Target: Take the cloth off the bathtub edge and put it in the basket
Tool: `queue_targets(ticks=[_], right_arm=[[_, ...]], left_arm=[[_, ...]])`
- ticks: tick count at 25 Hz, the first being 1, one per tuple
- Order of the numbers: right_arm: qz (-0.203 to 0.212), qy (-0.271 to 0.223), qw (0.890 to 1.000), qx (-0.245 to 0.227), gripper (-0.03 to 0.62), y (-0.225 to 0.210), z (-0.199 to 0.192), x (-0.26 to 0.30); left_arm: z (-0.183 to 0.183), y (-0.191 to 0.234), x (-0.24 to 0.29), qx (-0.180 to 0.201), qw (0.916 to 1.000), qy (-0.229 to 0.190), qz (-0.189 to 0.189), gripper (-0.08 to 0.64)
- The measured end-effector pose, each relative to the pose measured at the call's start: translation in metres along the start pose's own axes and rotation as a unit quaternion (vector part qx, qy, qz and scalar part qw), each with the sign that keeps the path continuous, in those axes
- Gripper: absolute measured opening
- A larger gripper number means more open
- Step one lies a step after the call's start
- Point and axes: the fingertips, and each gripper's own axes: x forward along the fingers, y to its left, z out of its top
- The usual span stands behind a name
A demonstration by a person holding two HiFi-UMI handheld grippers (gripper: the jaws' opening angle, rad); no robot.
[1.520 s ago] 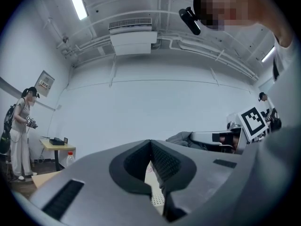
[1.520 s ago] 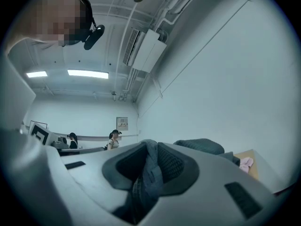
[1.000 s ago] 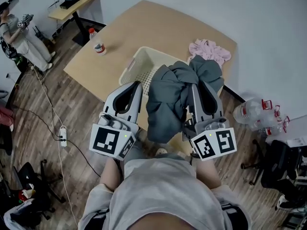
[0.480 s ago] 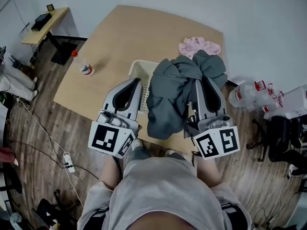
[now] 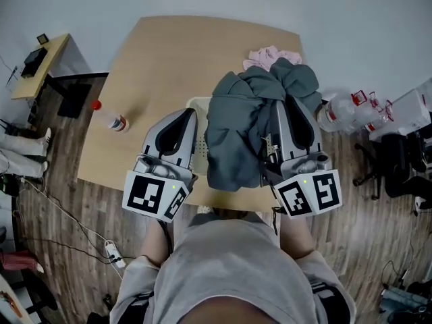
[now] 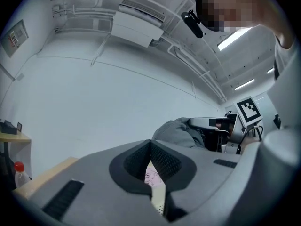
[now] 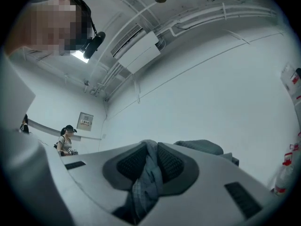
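Right gripper [image 5: 291, 112] pinches grey cloth [image 5: 239, 130], now shifted directly over basket [image 5: 200, 117]; left gripper [image 5: 183, 117] pressed together, empty; release due

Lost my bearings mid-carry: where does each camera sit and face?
Head view: on the person's head, facing steeply down at table, basket, left gripper, right gripper and grey cloth; torso and forearms show.
Left gripper view: on the left gripper, tilted up at wall and ceiling; shut, empty jaws below, person's head top right.
Right gripper view: on the right gripper, tilted up; jaws shut on the cloth, head top left.
Shared: all three show the grey cloth.
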Motion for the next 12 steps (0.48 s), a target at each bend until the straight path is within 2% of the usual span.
queue_targets(ticks=[5, 12], right_arm=[[-0.033, 0.005, 0.999, -0.009, 0.081, -0.001, -0.011, 0.012], [-0.076, 0.044, 0.996, -0.008, 0.08, -0.01, -0.049, 0.015]], left_arm=[[-0.005, 0.014, 0.008, -0.006, 0.9996, 0.004, -0.027, 0.014], [-0.019, 0.021, 0.019, -0.019, 0.9979, 0.018, -0.06, 0.014]])
